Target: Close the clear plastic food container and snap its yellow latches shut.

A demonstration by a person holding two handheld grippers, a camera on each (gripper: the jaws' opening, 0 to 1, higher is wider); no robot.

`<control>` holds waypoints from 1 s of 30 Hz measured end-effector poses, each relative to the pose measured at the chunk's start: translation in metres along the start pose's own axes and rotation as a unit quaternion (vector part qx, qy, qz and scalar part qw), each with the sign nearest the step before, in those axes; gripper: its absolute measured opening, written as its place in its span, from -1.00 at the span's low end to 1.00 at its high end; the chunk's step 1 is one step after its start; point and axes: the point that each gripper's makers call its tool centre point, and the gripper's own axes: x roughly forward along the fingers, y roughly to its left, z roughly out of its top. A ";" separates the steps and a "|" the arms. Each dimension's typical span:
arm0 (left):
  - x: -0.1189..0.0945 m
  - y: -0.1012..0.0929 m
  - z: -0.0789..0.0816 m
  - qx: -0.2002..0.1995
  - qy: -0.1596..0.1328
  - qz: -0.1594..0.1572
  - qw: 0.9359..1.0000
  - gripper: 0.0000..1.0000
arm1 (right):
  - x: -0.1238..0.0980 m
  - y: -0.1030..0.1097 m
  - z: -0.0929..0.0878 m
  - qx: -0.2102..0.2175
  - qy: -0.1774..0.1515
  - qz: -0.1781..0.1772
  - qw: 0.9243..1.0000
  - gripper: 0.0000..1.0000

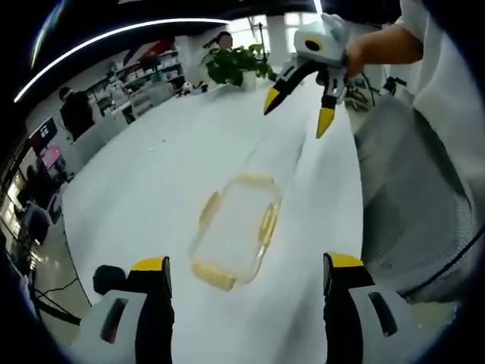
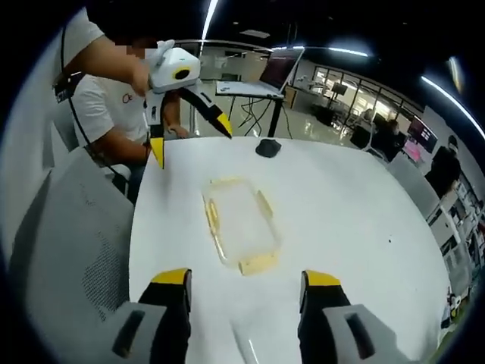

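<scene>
A clear plastic food container (image 1: 236, 231) lies flat on the white tabletop (image 1: 151, 189), with yellow latches (image 1: 214, 276) folded along its edges. Whether the lid is fully seated cannot be told: the plastic is see-through and blurred, and the latches read only as soft yellow bands. In the right gripper view the same container (image 2: 239, 225) sits near the middle of the tabletop (image 2: 341, 220), one yellow latch (image 2: 258, 265) at its near end and another down its long side.

The left gripper (image 1: 246, 273) is held above the tabletop with its yellow-tipped jaws spread wide and nothing between them; the container lies ahead of the gap, apart from both jaws. The right gripper (image 2: 246, 279) is likewise wide open and empty, short of the container. Only the tips and part of the bodies of each view's own jaws show; the rest is cut off at the bottom.

Across the tabletop the right gripper (image 1: 299, 110) hangs in the air, jaws parted, held by a hand (image 1: 356, 53). A grey mesh chair (image 1: 409, 205) stands beside the tabletop. A potted plant (image 1: 236, 64) sits at the far edge, and a small dark object (image 2: 268, 147), too small to identify, rests on the tabletop.
</scene>
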 end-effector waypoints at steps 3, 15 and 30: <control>0.003 -0.003 -0.001 0.019 -0.005 -0.023 1.000 0.54 | 0.005 -0.003 0.000 -0.006 0.004 0.006 1.000 0.07; 0.015 0.008 -0.014 0.054 0.020 -0.059 0.997 0.41 | 0.030 -0.012 -0.006 -0.023 0.033 0.033 0.999 0.02; 0.031 0.022 -0.032 0.081 0.047 -0.092 0.991 0.30 | 0.057 -0.015 -0.009 -0.065 0.067 0.062 0.994 -0.06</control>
